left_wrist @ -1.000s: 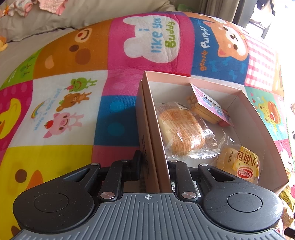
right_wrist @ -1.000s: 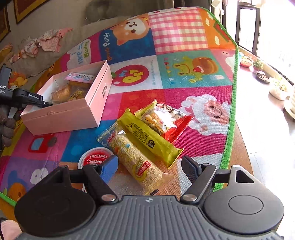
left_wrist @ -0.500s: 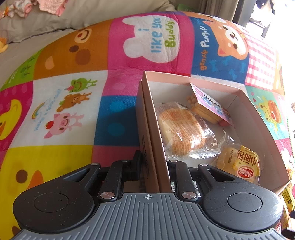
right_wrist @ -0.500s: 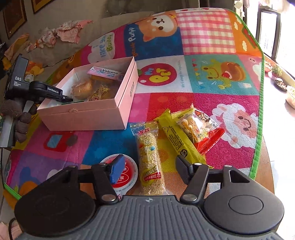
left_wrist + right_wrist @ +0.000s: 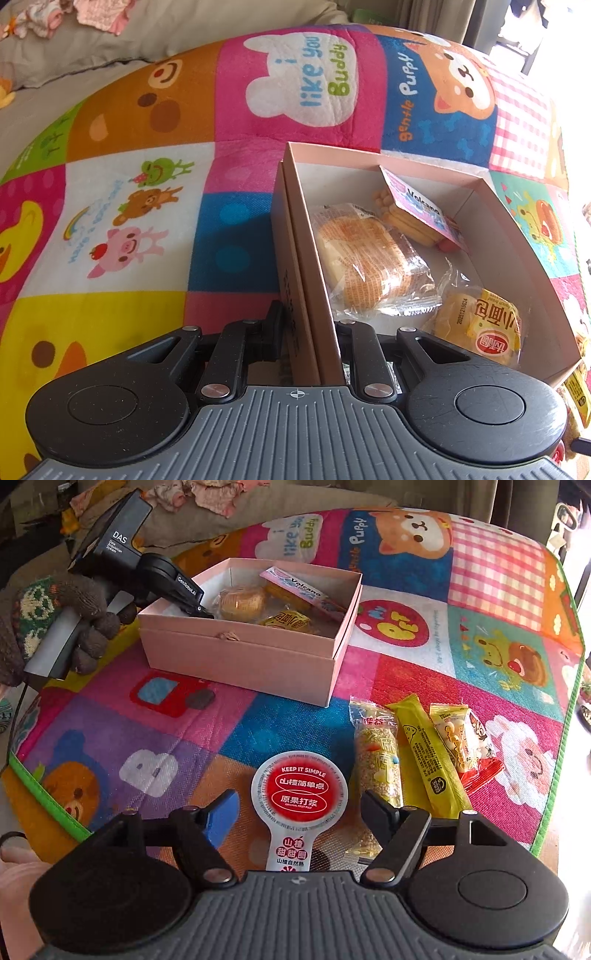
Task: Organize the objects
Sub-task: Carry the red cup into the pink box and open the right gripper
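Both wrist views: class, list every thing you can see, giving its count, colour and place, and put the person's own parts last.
play mat: one, many-coloured cartoon squares, under everything.
box: one, pink, open, on the mat.
bread packets: two, clear wrap and yellow wrap, inside the box.
Volcano biscuit packet: one, pink label, at the box's far end.
round-lidded snack: one, red and white, on the mat between the right gripper's fingers.
sesame bar: one, clear wrap, right of it.
yellow stick packet: one, beside the bar.
red-edged snack bag: one, rightmost.
clothes: a heap, pink, beyond the mat.
left gripper: black, clamped on the box wall.
right gripper: black, open.
gloved hand: brown knit, holding the left gripper.
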### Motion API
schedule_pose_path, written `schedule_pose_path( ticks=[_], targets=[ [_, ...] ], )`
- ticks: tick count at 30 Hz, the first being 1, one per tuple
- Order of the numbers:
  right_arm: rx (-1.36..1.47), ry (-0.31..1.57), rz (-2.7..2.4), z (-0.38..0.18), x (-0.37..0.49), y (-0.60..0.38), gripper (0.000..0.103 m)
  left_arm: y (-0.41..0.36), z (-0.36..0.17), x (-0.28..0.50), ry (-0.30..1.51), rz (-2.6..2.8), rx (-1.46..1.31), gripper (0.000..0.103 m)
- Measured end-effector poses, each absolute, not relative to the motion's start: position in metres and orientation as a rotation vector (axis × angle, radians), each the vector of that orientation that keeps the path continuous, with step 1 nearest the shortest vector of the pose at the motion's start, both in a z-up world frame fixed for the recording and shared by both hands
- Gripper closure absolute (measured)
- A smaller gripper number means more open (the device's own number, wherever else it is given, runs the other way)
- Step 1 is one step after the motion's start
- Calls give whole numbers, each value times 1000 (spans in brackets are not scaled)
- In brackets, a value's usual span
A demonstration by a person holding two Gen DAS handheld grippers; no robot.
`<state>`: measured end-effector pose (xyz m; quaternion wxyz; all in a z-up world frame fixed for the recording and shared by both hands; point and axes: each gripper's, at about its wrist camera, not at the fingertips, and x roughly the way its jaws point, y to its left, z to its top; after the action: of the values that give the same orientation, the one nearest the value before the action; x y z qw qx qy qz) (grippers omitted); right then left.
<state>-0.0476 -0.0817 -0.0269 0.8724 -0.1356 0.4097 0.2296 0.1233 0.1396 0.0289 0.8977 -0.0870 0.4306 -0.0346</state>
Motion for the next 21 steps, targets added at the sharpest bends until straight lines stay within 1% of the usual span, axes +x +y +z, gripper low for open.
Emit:
schedule_pose_path(
  ticks=[6,8,9,10,14,17,21],
  targets=[
    [-258,896,503,-36,-39,-77,26,139,29,124,891,-72,-179,83],
    [-256,905,498,-37,-39,-77,33,139,29,124,891,-72,-179,83],
    [-252,905,491,-37,-39,-78,41,139,29,124,891,-72,-179,83],
    [-253,905,483,-36,-40,-79,43,140,29,124,890,-73,-179,83],
    [-219,942,517,-29,-46,-83,43,140,29,124,889,-75,-183,83],
    [-226,929,544,-16,-59,-80,43,140,29,124,889,-75,-185,83],
    [-171,862,619,27,-71,-77,43,140,29,124,889,-77,-185,82]
  ],
)
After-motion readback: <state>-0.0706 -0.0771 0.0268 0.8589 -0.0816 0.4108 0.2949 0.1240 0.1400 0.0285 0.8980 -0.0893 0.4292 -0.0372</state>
